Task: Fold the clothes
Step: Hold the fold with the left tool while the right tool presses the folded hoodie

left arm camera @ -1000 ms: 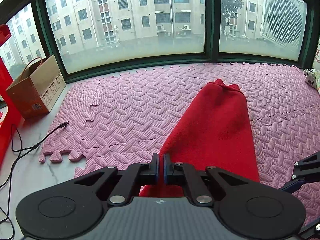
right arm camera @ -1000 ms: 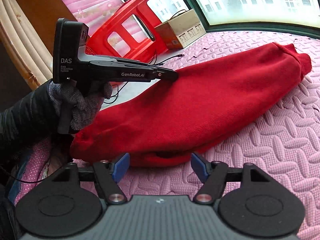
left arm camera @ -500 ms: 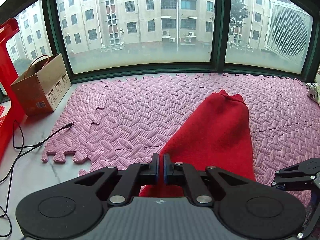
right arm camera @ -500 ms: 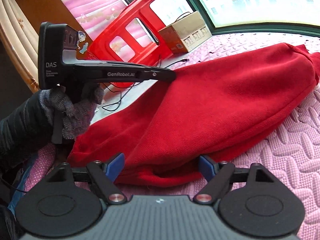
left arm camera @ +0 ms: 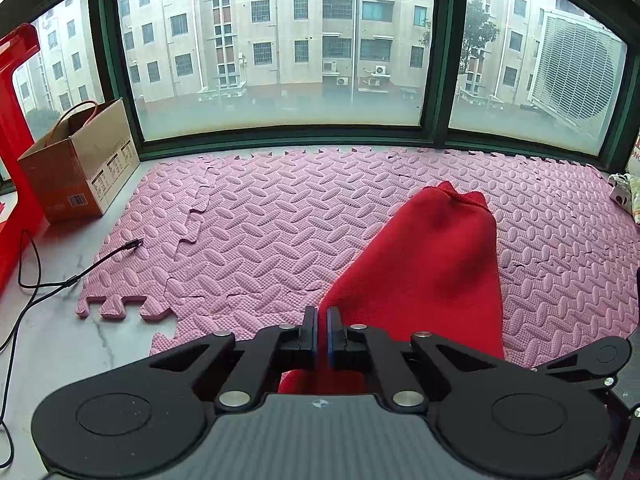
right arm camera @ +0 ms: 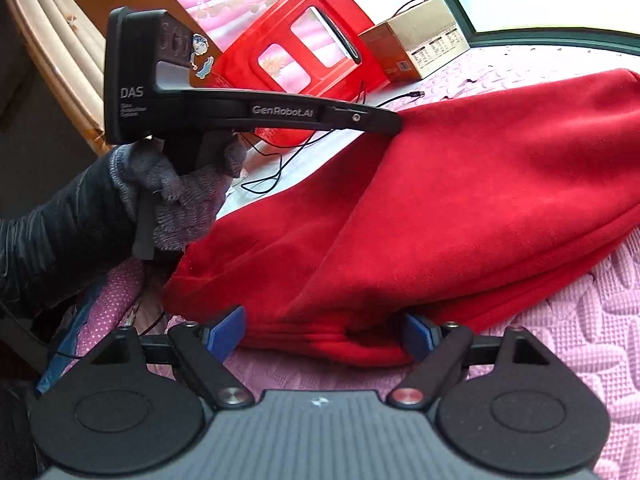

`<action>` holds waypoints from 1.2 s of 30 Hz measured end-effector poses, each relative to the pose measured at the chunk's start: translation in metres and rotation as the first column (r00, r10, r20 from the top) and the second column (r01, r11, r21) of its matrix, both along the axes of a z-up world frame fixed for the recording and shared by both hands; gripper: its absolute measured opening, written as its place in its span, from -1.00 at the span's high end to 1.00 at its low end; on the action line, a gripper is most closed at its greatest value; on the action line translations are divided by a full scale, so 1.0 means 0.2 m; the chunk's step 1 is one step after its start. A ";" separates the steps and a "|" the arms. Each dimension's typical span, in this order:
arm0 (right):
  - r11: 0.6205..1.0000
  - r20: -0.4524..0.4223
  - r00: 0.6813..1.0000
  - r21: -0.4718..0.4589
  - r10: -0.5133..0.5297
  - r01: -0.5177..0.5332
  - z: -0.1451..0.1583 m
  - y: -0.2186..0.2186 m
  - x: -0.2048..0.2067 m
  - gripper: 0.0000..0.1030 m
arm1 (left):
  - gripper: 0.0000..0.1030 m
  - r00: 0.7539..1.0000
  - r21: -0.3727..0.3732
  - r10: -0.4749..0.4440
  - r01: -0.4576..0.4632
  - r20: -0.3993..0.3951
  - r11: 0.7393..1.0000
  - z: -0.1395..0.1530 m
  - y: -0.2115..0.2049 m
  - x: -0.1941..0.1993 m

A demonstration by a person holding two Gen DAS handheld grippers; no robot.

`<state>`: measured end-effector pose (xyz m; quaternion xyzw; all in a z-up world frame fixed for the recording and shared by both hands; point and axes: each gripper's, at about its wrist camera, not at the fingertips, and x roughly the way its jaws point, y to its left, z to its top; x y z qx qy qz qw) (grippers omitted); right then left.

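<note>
1. We see a red fleece garment (left arm camera: pixel 424 272) lying lengthwise on the pink interlocking foam floor mat (left arm camera: pixel 260 240), its narrow far end pointing toward the green-framed window (left arm camera: pixel 280 136).
2. Our left hand-held gripper (left arm camera: pixel 322 328) has its fingers pressed nearly together, pinching the near edge of the garment and lifting it off the mat.
3. From the right wrist view, a grey knit-gloved hand (right arm camera: pixel 188 200) holds that black tool, whose tip meets the raised fabric.
4. Our right hand-held gripper (right arm camera: pixel 324 330) is spread wide, its blue pads (right arm camera: pixel 226 330) flanking the folded near hem of the garment without closing on it.
5. A brown cardboard box (left arm camera: pixel 80 168) and a red plastic stool (right arm camera: pixel 304 52) stand beside the mat, and a black cable (left arm camera: pixel 80 276) trails across the pale floor.
</note>
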<state>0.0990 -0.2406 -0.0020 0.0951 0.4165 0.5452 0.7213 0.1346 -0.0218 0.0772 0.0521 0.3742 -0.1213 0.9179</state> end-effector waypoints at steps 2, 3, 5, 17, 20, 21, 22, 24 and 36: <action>0.999 -0.052 0.999 0.045 0.013 -0.010 -0.02 0.01 0.02 -0.65 | 0.91 1.000 -0.004 -0.001 0.001 0.000 1.000 0.00 0.00 0.00; 0.998 -0.072 0.997 0.064 0.020 -0.015 -0.03 0.02 0.03 -0.65 | 0.91 1.000 -0.006 -0.003 0.003 0.000 1.000 0.00 0.00 0.00; 0.995 -0.101 0.993 0.090 0.057 -0.048 -0.04 0.04 0.03 -0.67 | 0.91 1.000 0.000 0.002 -0.002 -0.001 1.000 -0.01 0.00 0.01; 0.991 -0.120 0.988 0.102 0.098 -0.086 -0.03 -0.03 -0.08 -0.65 | 0.90 0.999 0.025 0.008 -0.006 -0.047 1.000 -0.14 -0.02 0.03; 0.993 -0.094 0.991 0.078 0.095 -0.088 0.00 -0.02 -0.14 -0.64 | 0.90 0.999 0.047 -0.004 0.006 -0.050 0.999 -0.18 -0.05 0.02; 0.994 -0.086 0.992 0.070 0.094 -0.088 0.01 -0.02 -0.16 -0.65 | 0.90 0.999 0.047 -0.007 0.010 -0.051 0.999 -0.18 -0.06 0.01; 0.994 -0.077 0.993 0.062 0.093 -0.088 0.02 -0.02 -0.18 -0.65 | 0.90 0.999 0.046 -0.011 0.013 -0.053 0.999 -0.19 -0.06 0.00; 0.995 -0.063 0.994 0.046 0.090 -0.087 0.04 -0.01 -0.22 -0.65 | 0.89 0.998 0.035 -0.022 0.024 -0.056 0.999 -0.19 -0.06 -0.02; 0.996 -0.036 0.997 -0.040 -0.075 0.073 0.10 0.06 -0.47 -0.64 | 0.70 0.990 0.038 -0.126 0.129 -0.058 0.991 -0.19 -0.14 -0.23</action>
